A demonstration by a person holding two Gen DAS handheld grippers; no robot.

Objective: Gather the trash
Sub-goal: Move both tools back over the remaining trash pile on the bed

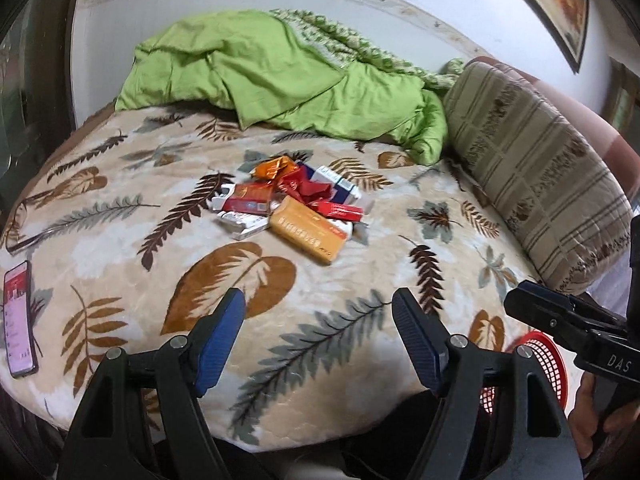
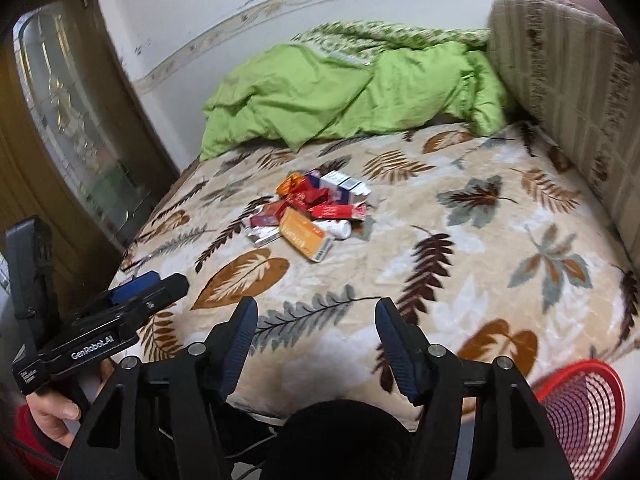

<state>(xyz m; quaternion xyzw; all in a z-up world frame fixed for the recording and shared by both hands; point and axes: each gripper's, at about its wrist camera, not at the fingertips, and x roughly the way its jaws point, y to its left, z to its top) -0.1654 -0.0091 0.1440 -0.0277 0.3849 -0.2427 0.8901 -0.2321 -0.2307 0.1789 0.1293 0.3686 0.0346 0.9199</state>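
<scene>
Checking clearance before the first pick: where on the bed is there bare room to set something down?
Free: the bedspread between the trash pile and the near edge, and the stretch between pile and striped cushion. Crowded: the pile itself, the green quilt along the far side, the phone at the left edge.

A big bed cover (image 1: 120, 248) with brown and grey leaves lies flat. At twelve o'clock on it sits a crumpled green blanket (image 1: 280, 76). At three o'clock a striped pillow (image 1: 532, 184) leans up. At nine o'clock a phone (image 1: 18, 320) lies near the edge, its screen lit. A picture frame (image 1: 556, 4) hangs on the white wall at one o'clock.
</scene>
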